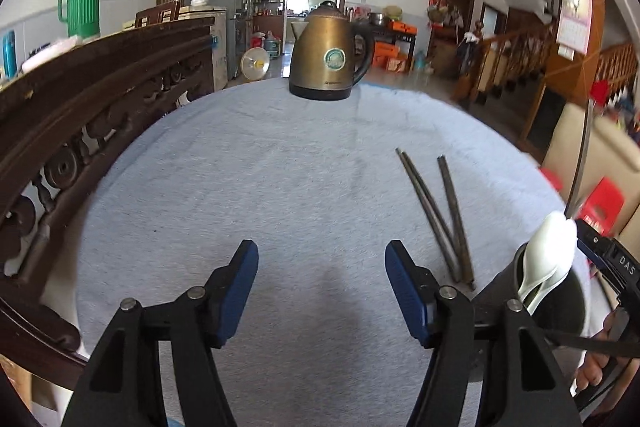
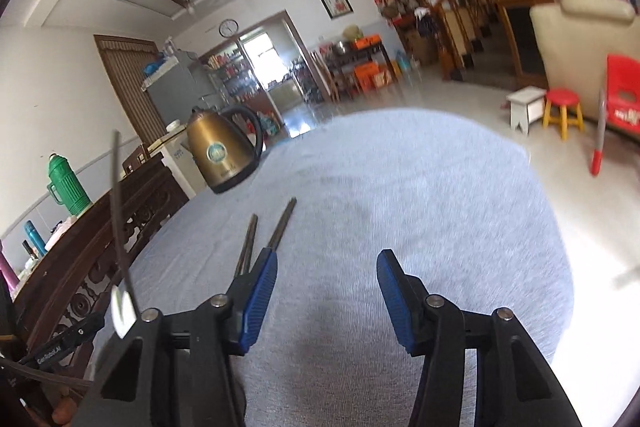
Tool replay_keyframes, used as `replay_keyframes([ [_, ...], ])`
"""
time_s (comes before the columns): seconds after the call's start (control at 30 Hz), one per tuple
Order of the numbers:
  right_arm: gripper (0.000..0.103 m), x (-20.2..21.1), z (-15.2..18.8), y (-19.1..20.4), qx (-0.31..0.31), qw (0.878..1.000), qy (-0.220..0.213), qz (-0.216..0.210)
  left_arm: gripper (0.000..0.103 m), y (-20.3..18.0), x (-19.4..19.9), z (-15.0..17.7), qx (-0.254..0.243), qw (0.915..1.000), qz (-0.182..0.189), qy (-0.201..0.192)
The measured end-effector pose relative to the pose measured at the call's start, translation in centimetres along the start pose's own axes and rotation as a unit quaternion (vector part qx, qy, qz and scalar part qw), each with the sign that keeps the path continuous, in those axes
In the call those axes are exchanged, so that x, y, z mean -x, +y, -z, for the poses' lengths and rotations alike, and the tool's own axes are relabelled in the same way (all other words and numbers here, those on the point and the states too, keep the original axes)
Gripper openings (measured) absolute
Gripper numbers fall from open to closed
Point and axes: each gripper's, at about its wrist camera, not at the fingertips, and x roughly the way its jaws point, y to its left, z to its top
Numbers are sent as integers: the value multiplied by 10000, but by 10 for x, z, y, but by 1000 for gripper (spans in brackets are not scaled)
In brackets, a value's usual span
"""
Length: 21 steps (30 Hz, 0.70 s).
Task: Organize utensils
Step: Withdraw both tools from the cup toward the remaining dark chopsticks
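Item: chopsticks [image 1: 438,215], dark, at least two, lying loose on the bench [image 1: 260,187] (blue-grey cloth).
Long axis: runs approx 11-to-5 in left wrist view, near ends crossing/touching, far ends splayed.
Left gripper [image 1: 322,289]: released, nothing betw. pads; chopsticks at its 1 o'clock, just beside the right finger.
Right gripper [image 2: 326,297]: released, nothing betw. pads; chopsticks at its 11 o'clock, near ends hidden behind its left finger [image 2: 258,301]. View blurred.
Holder: dark cup [image 1: 560,303] at 4 o'clock in left view, white spoon [image 1: 546,259] standing in it; a thin dark rod also rises there, type unclear.
Kettle [image 1: 330,53], brass-colour: 12 o'clock, far edge, well apart.
Judgement: right gripper nearer the chopstick ends; prob. the next pick, then into cup.
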Motion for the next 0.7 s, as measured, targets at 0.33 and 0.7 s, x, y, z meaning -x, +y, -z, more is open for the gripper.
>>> replay_keyframes([
  [0.33, 51, -14, 12, -7, -141, 9997, 106, -184, 67, 5, -2, -9, -145, 9981, -593, -48],
  [0.7, 51, -19, 9, 3, -162, 9996, 148, -166, 67, 6, -6, -10, -162, 9943, -1053, 76],
])
